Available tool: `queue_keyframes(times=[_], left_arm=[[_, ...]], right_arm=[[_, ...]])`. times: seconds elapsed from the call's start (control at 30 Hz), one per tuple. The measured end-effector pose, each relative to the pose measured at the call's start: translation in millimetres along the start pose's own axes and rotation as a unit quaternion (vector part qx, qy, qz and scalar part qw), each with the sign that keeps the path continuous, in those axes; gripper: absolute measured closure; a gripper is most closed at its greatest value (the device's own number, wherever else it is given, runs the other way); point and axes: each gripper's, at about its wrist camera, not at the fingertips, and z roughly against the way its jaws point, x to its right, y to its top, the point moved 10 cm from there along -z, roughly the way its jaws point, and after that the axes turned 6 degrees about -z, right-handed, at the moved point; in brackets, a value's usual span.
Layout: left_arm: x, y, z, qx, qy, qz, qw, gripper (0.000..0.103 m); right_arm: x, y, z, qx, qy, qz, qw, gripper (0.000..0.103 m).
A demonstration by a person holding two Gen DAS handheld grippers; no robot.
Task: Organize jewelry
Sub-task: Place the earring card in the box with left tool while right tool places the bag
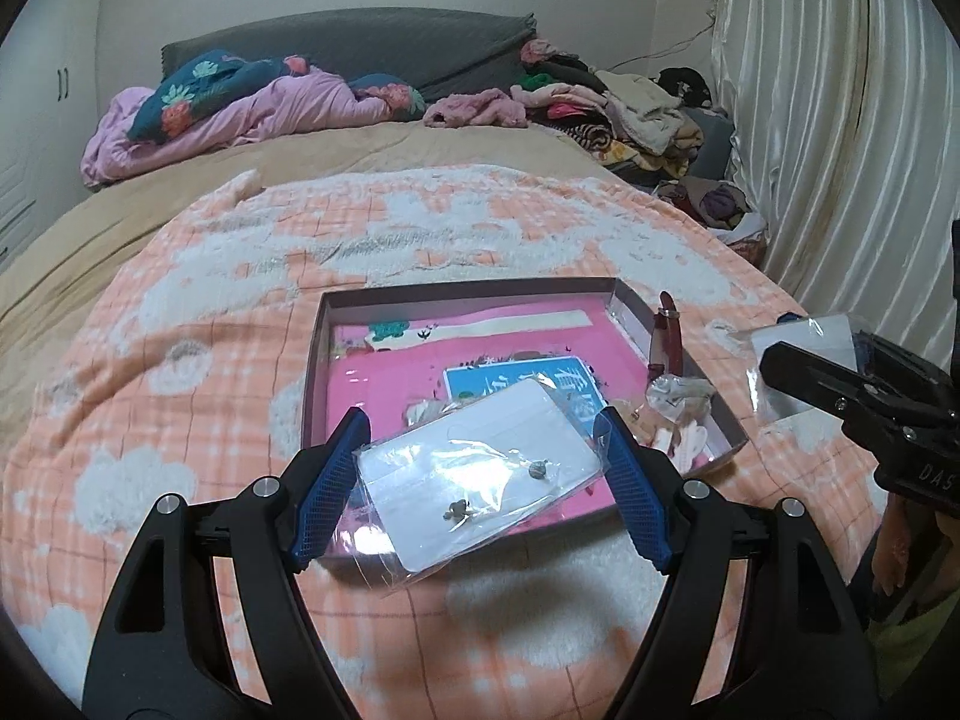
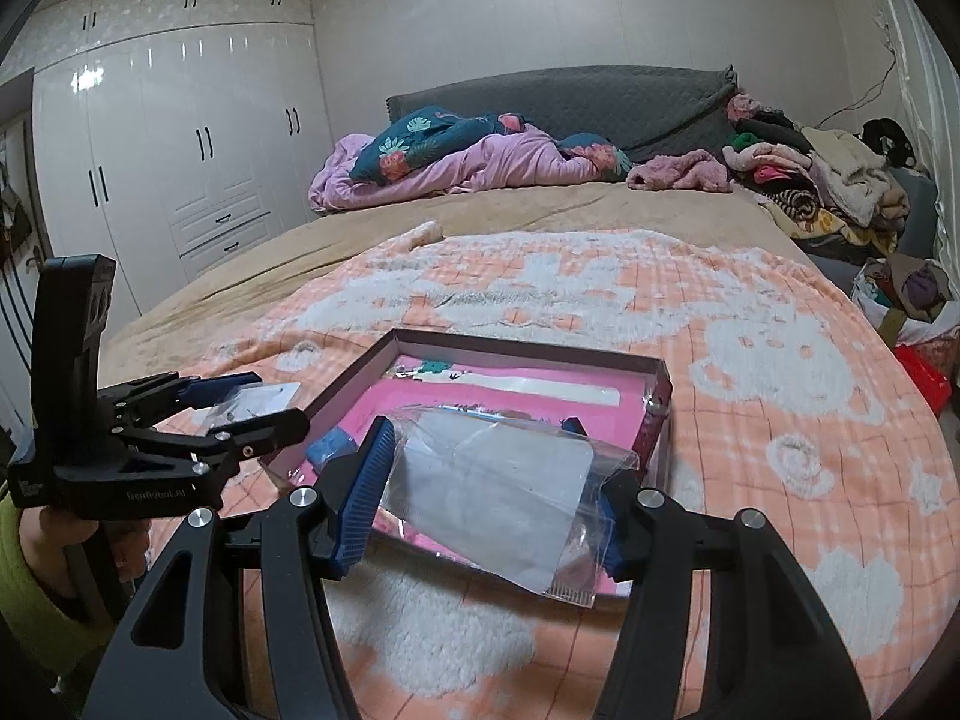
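Note:
A shallow box (image 1: pixel 420 294) with a pink lining lies on the bed blanket; it also shows in the right wrist view (image 2: pixel 528 345). My left gripper (image 1: pixel 480 480) is shut on a clear bag with a white earring card (image 1: pixel 474 474), held over the box's near edge. My right gripper (image 2: pixel 492 498) is shut on a second clear bag with a white card (image 2: pixel 498 498), also over the box's near edge. A red watch strap (image 1: pixel 667 342) hangs over the box's right wall. Small wrapped items (image 1: pixel 675 396) lie in the box's right corner.
The peach and white blanket (image 1: pixel 210 360) covers the near bed. Crumpled bedding (image 1: pixel 258 102) and a pile of clothes (image 1: pixel 630 108) lie at the far end. A curtain (image 1: pixel 840 120) hangs on the right, a white wardrobe (image 2: pixel 180 150) on the left.

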Motion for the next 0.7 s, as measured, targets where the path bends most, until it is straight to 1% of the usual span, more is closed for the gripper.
queue_keyframes(times=[0.17,0.33,0.37,0.4,0.47,0.53,0.57,0.6,0.7], left_arm=[[-2,-7,-24,-0.024,0.002,0.000,0.9997,0.034],[-5,-19,-43,-0.047,0.005,0.003,0.9989,0.033],[-7,-21,-46,-0.052,0.006,0.004,0.9986,0.033],[-7,-23,-48,-0.055,0.006,0.005,0.9985,0.033],[-10,-27,-52,-0.061,0.009,0.007,0.9981,0.032],[-13,-29,-53,-0.063,0.011,0.010,0.9979,0.027],[-14,-30,-53,-0.064,0.012,0.011,0.9978,0.027],[-15,-30,-53,-0.065,0.013,0.011,0.9977,0.027],[-17,-31,-53,-0.066,0.015,0.012,0.9976,0.024]], right_arm=[[6,-6,-33,-0.030,-0.006,-0.001,1.000,0.047],[15,-18,-68,-0.063,-0.021,-0.004,0.998,0.047],[16,-20,-72,-0.067,-0.023,-0.005,0.998,0.051],[18,-22,-77,-0.072,-0.024,-0.007,0.997,0.051],[21,-24,-82,-0.074,-0.029,-0.011,0.997,0.050],[24,-25,-85,-0.075,-0.032,-0.018,0.997,0.050],[26,-24,-85,-0.073,-0.035,-0.021,0.996,0.047],[28,-23,-84,-0.070,-0.037,-0.024,0.997,0.041],[31,-20,-75,-0.056,-0.037,-0.032,0.997,0.034]])
